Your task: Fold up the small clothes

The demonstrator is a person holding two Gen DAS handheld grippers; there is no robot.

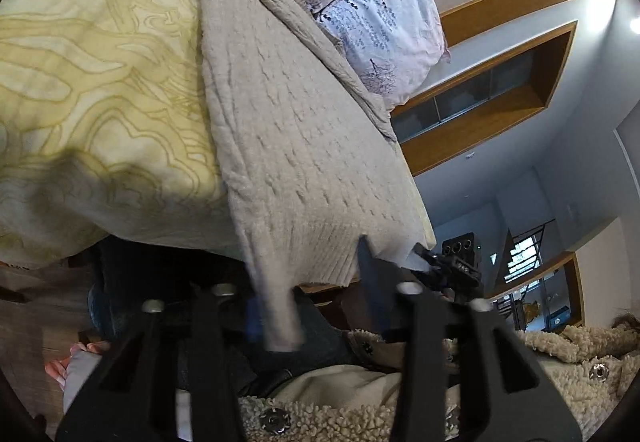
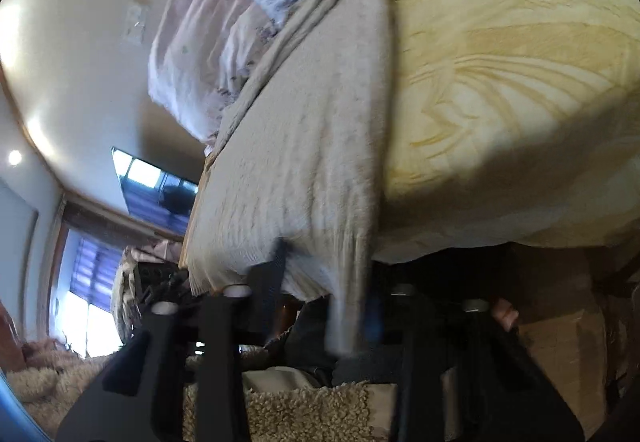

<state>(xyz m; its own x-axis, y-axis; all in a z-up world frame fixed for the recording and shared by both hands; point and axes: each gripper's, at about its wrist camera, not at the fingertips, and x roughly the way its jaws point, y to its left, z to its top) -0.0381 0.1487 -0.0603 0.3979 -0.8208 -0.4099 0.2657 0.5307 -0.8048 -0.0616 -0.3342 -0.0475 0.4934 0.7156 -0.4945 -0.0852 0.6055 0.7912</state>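
Left gripper [image 1: 320,306] is clamped on the bottom hem of a beige knit sweater [image 1: 288,129]; you can see a strip of the ribbed edge hanging down blurry between its fingers. Right gripper [image 2: 320,302] looks like it's doing the same thing on its side, with a fold of the hem drooping through the gap and one finger [image 2: 272,274] pressed up into the knit. So both are grasping the sweater at the hem, as far as I can tell.

The sweater itself is stretched out over the bed, lying on a yellow patterned blanket [image 1: 100,61], with its far end reaching up toward a pale floral pillow [image 1: 372,13]. The hem end hangs off the bed's edge where the grippers have it. Below you can see the person's fluffy fleece jacket [image 1: 560,354].

Handling-wise: this thing is soft, floppy and chunky, not heavy but it'll sag and stretch if you pull only one corner. The ribbed hem is the best place to take hold, one gripper near each bottom corner, since it's denser and won't slide out as easily. I'd guess the fuzzy knit also drags on the blanket, so lift it, don't tug.
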